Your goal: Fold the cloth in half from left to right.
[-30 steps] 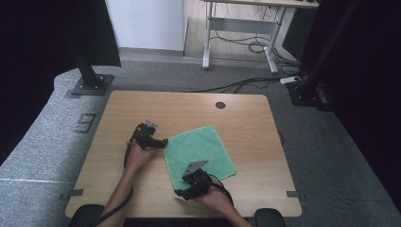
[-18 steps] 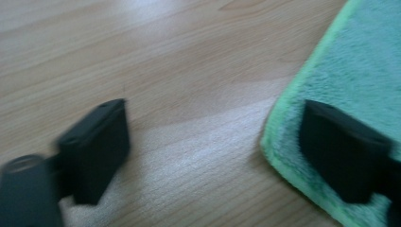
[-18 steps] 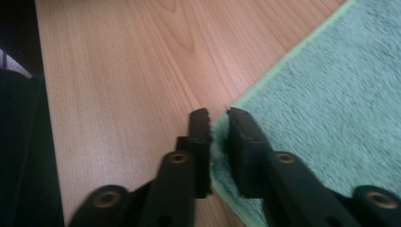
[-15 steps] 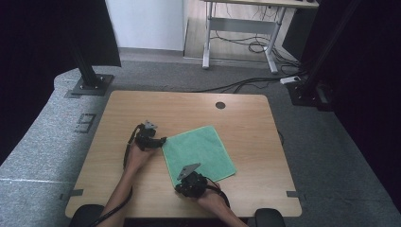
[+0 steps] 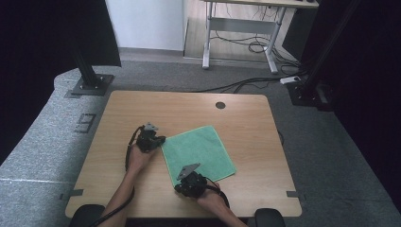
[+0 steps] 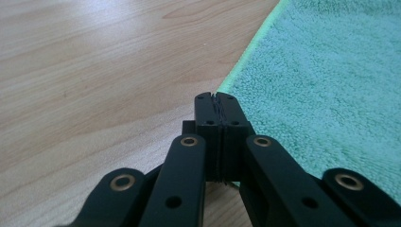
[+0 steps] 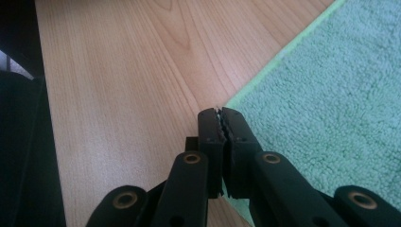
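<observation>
A green towel (image 5: 198,151) lies flat on the wooden table (image 5: 189,106), turned like a diamond. My left gripper (image 5: 150,138) rests at the towel's left corner. In the left gripper view its jaws are pressed together, and the tips (image 6: 215,97) meet the towel's (image 6: 326,85) light green edge, with cloth passing under them. My right gripper (image 5: 189,182) sits at the towel's near corner. Its toothed jaws are closed, and the tips (image 7: 221,112) meet the corner of the towel (image 7: 331,94). The jaws hide the pinched cloth in both views.
A round cable hole (image 5: 220,105) is in the table near its far edge. Bare wood (image 7: 118,94) stretches left of the towel, and the table's near edge (image 7: 40,142) runs close to my right gripper. Dark frame posts (image 5: 87,66) stand on the grey floor beyond the table.
My right gripper has slid a little left along the towel's near edge to its near corner. The left gripper has stayed at the left corner.
</observation>
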Available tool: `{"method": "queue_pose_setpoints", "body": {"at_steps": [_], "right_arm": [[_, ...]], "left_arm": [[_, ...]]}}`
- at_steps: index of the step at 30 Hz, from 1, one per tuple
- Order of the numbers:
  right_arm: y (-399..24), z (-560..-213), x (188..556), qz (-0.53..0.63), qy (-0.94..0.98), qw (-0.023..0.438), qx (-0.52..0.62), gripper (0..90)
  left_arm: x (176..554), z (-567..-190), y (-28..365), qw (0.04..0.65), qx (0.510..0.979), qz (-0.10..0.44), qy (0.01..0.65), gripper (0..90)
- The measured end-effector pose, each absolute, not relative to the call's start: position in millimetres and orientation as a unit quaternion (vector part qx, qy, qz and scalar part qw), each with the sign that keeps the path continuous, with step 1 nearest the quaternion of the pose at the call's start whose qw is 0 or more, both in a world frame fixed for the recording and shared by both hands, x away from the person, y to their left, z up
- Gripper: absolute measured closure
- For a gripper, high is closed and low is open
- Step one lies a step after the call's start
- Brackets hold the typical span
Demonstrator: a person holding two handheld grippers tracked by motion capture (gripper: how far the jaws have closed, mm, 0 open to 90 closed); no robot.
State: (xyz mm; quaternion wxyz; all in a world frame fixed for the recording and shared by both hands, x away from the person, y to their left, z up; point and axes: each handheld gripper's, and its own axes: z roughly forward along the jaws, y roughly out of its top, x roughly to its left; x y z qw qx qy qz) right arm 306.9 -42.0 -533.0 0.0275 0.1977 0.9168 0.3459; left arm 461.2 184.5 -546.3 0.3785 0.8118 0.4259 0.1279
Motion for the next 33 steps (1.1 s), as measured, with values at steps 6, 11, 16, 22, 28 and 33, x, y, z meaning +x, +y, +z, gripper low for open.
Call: {"method": "queue_pose_setpoints", "body": {"at_steps": [6,11,16,22,28,33], "right_arm": [[-38,-528,307,0.356,0.914,0.023,0.195,86.8],[-24,-520,303,0.365,0.914,0.021,0.176,86.8],[-25,-507,300,0.379,0.909,0.032,0.17,86.8],[-42,-500,301,0.393,0.899,0.042,0.19,86.8],[-67,-495,305,0.401,0.889,0.059,0.213,86.8],[-86,-496,309,0.399,0.884,0.076,0.232,86.9]], "left_arm": [[458,-545,199,0.384,0.798,0.113,0.45,89.0],[454,-535,213,0.383,0.792,0.105,0.463,88.6],[455,-519,212,0.39,0.792,0.104,0.459,88.4],[462,-502,201,0.399,0.792,0.101,0.451,88.2],[475,-496,178,0.403,0.793,0.094,0.448,88.1],[483,-496,162,0.4,0.794,0.1,0.447,88.1]]}}
